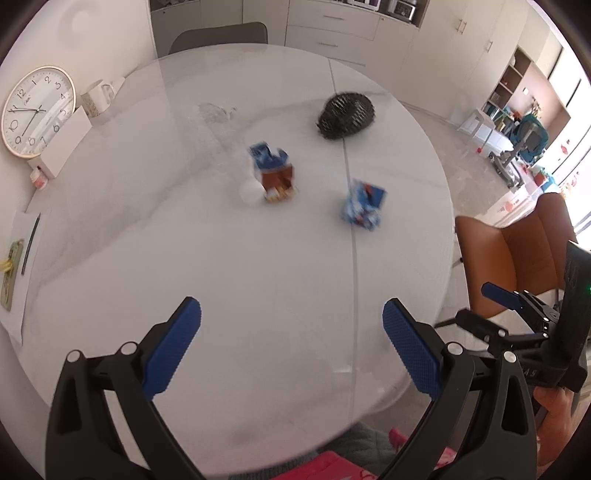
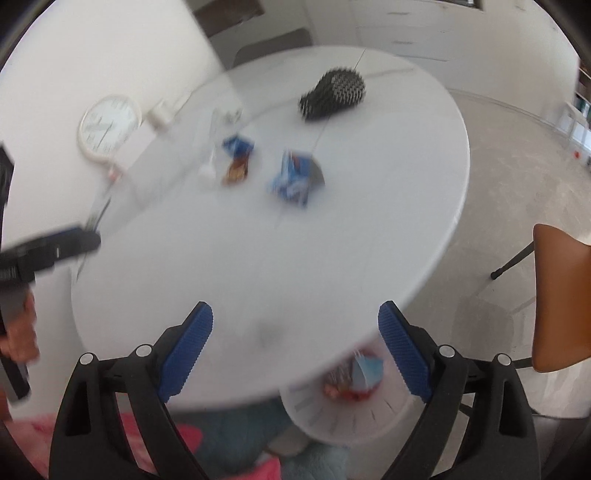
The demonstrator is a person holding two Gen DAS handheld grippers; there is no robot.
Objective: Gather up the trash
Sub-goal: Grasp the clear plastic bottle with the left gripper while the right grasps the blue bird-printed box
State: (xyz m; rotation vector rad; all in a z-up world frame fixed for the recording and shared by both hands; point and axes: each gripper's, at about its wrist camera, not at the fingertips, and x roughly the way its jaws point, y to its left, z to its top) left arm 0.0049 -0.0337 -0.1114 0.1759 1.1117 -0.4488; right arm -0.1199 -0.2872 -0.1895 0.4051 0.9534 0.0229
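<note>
On the round white table lie a blue and brown wrapper, a white crumpled ball beside it, and a blue wrapper further right. My left gripper hangs open above the near table, nothing between its fingers. My right gripper is open and empty over the table's near edge. Below that edge stands a white bin holding wrappers. The right wrist view is blurred; the blue wrapper and the brown one lie mid-table.
A black hairbrush lies at the far right of the table. A wall clock, a mug and paper with a pen sit at the left. An orange chair stands right, a grey chair behind.
</note>
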